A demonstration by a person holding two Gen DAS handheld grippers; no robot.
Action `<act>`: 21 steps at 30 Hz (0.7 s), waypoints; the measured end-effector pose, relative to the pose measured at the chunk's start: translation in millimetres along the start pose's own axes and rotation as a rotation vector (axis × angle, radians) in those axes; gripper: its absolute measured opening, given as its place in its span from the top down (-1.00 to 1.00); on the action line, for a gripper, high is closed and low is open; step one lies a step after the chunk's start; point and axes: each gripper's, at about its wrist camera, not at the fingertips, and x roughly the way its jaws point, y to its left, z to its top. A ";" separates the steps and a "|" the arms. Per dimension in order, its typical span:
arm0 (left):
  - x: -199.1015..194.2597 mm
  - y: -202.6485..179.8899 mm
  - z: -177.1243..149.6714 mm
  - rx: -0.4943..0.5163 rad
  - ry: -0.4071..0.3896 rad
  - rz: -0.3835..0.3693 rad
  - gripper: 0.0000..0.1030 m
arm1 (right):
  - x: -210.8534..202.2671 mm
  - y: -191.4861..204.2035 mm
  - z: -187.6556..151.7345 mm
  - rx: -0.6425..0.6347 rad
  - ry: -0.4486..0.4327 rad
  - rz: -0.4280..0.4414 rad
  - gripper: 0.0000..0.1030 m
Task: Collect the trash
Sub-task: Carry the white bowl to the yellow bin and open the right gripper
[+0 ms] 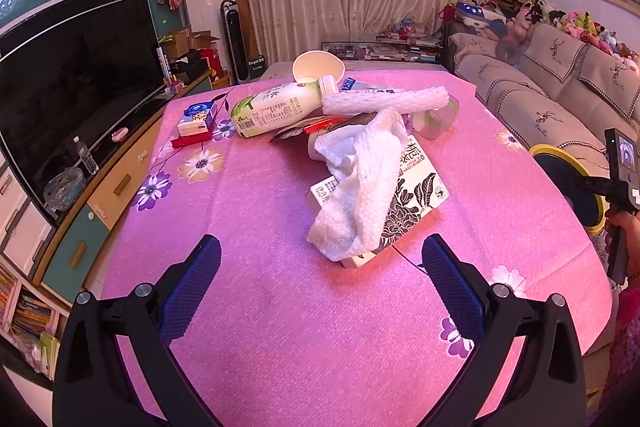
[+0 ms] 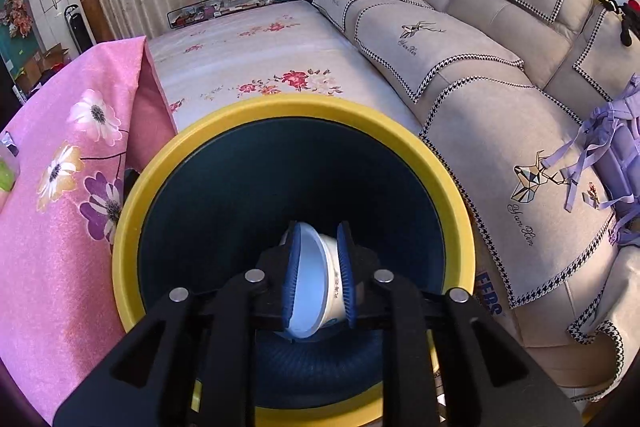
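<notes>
the right gripper (image 2: 318,281) pinches a squashed white paper cup (image 2: 316,287) over the mouth of the yellow-rimmed bin (image 2: 280,107). the left gripper (image 1: 320,291) stands spread above the pink tablecloth (image 1: 260,195), near a crumpled tissue (image 1: 360,187) lying on a box (image 1: 416,195).

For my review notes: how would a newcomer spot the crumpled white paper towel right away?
Find the pink flowered tablecloth and the trash heaped at its middle. The crumpled white paper towel lies draped over the black-and-white floral carton, on the heap's near side. Soft and shapeless, it differs from the rolled white foam sleeve behind.
</notes>
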 end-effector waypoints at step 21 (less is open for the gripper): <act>48.7 -25.8 29.5 0.113 -0.012 -0.005 -0.93 | -69.9 21.2 -8.1 -0.038 -0.119 0.087 0.26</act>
